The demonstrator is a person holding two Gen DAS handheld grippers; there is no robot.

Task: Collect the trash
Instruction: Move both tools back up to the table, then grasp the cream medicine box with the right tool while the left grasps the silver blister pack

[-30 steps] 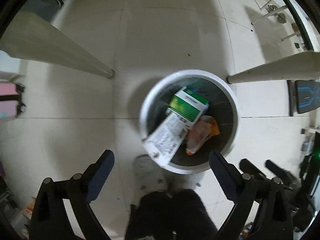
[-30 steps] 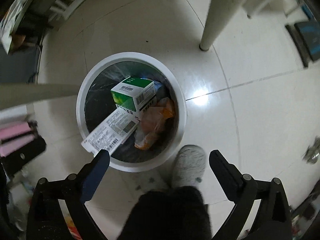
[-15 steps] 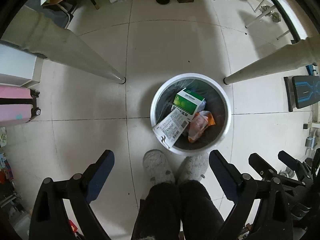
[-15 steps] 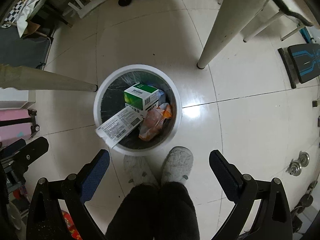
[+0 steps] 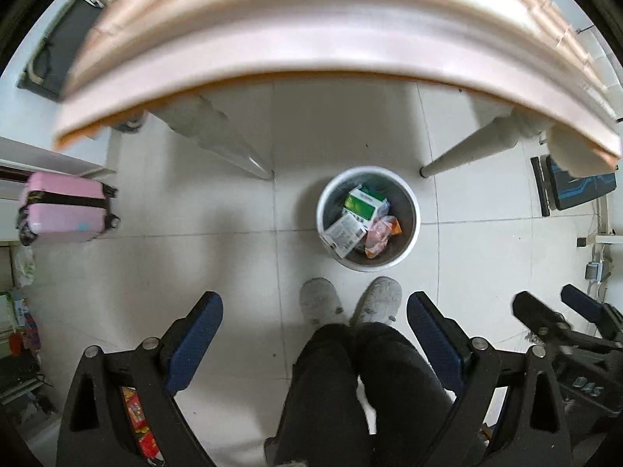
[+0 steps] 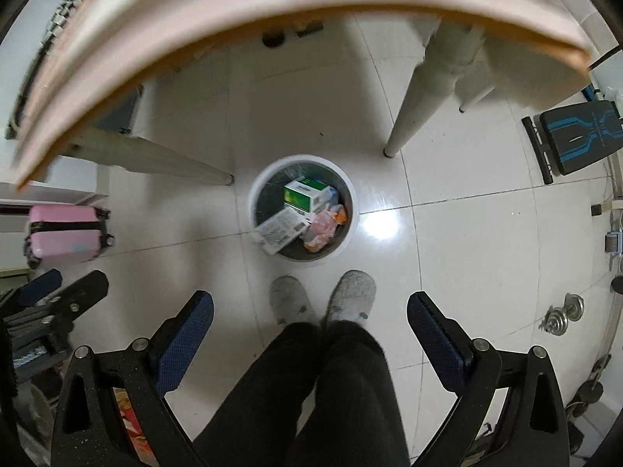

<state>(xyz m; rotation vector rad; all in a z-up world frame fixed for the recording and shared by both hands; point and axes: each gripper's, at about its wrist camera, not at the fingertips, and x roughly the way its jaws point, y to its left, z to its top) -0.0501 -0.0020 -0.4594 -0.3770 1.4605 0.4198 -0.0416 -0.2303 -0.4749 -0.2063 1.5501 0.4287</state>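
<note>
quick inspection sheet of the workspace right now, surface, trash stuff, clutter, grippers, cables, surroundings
surface: pale tiled floor, glossy; table edge blurred overhead.
job's things: white bin on the floor in front of the slippers, holding a green and white box, a printed flat carton leaning on the rim, and an orange wrapper.
clutter: nothing seen loose on the floor near the bin.
grippers: left gripper and right gripper both open and empty.
cables: thin wires by the right wall.
surroundings: pink suitcase, table legs, weight bench, dumbbell.
</note>
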